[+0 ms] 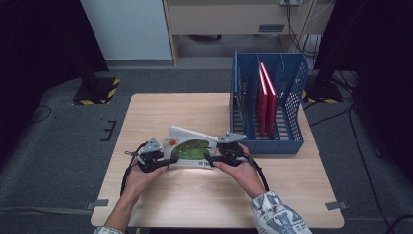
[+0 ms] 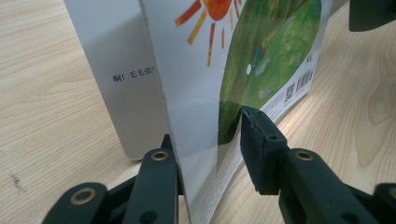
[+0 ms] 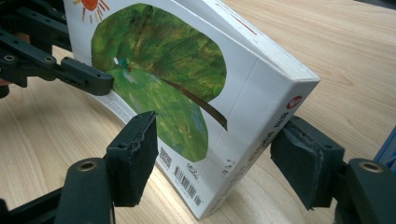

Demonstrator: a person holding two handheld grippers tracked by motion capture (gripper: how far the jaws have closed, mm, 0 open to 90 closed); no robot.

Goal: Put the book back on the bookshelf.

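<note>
My left gripper (image 2: 205, 154): jaws either side of the picture book's (image 2: 261, 60) front cover; one jaw against its inside face, the other just off the outside, not pinching. My right gripper (image 3: 210, 163): jaws spread wide, straddling the book's spine corner, neither pad (image 3: 135, 154) touching. Book tilted up on its lower edge near the table's (image 1: 204, 204) middle, front cover parted from the pages. Beyond it, at the right, a blue file rack (image 1: 267, 105) with red books (image 1: 267, 97) standing in one slot.

Step in hand, I judge: gathering the book upright for racking. Next move calls for closing right on the spine, shutting the cover, lifting toward a free slot
</note>
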